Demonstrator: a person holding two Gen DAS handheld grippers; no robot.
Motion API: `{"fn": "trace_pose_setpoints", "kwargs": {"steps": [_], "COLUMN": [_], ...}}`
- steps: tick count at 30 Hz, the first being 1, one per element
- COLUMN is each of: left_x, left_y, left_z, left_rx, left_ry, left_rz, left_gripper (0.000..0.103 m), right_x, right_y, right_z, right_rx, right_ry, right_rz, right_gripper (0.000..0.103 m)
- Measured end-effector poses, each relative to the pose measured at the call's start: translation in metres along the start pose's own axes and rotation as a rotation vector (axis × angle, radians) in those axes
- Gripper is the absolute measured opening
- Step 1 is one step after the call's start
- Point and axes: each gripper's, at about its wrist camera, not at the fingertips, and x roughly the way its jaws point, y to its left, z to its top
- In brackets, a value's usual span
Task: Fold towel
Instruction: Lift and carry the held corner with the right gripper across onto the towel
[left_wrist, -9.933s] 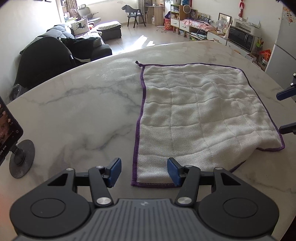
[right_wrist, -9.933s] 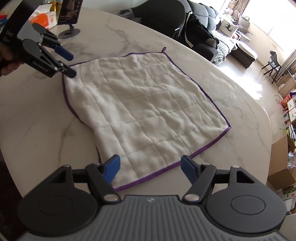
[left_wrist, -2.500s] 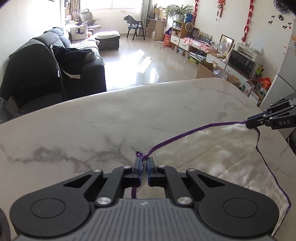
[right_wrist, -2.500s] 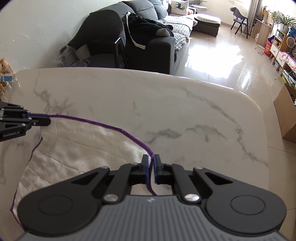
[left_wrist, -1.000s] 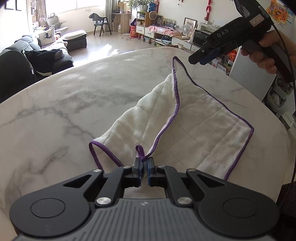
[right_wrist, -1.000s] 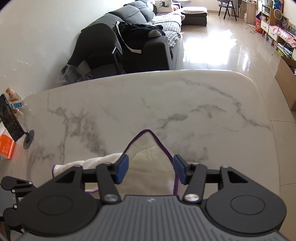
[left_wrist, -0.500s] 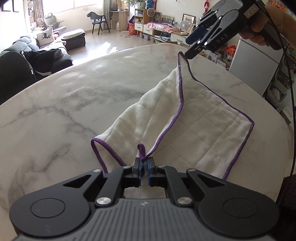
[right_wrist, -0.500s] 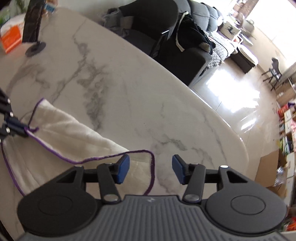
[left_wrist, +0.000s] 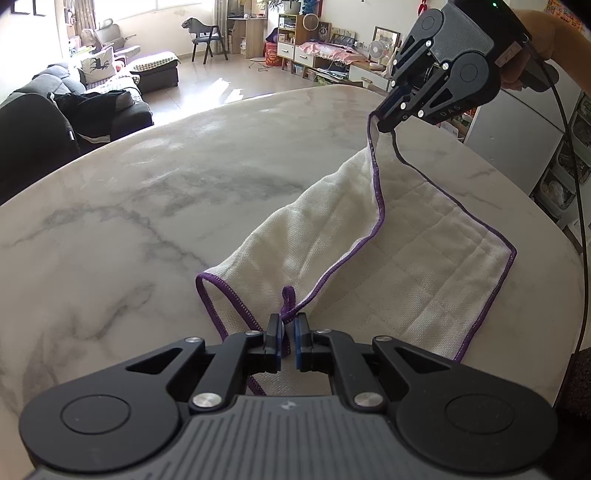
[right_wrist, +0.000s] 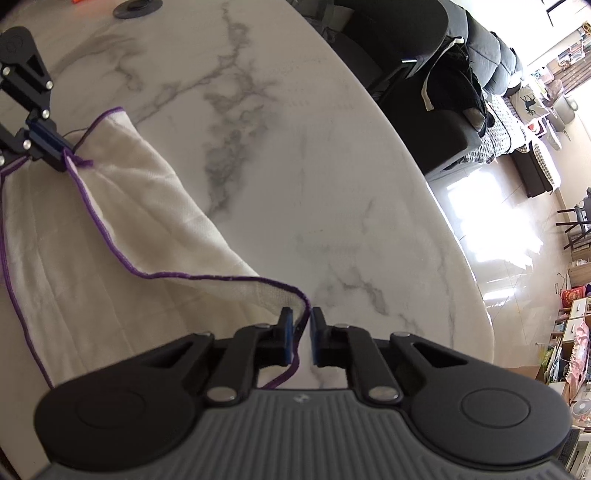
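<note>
Fingers of the left gripper (left_wrist: 287, 341) pinch the near corner of the towel (left_wrist: 399, 258), its purple loop (left_wrist: 288, 298) poking up just beyond the tips. Past them the cloth lies half-doubled on the marble table (left_wrist: 147, 206). Farthest off, the right gripper (right_wrist: 298, 339), jaws having just closed, grips the opposite hemmed corner, lifted.

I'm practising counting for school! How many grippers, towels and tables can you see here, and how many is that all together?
Grippers: 2, the left gripper and the right gripper, each shut on a corner of the towel.
Towels: 1, the white towel with purple edging.
Tables: 1, the marble table.
Total: 4
</note>
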Motion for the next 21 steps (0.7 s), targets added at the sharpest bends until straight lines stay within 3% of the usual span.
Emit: {"fn": "trace_pose_setpoints", "kwargs": {"steps": [21], "left_x": [-0.032], "left_y": [-0.006], "left_z": [-0.013], "left_rx": [0.023], "left_ry": [-0.033], "left_rz": [0.009], "left_gripper": [0.006], "right_x": [-0.055], "right_y": [0.071], "right_z": [-0.054], "right_rx": [-0.173], "right_ry": [-0.077], "right_rz": [-0.035], "right_gripper": [0.004]}}
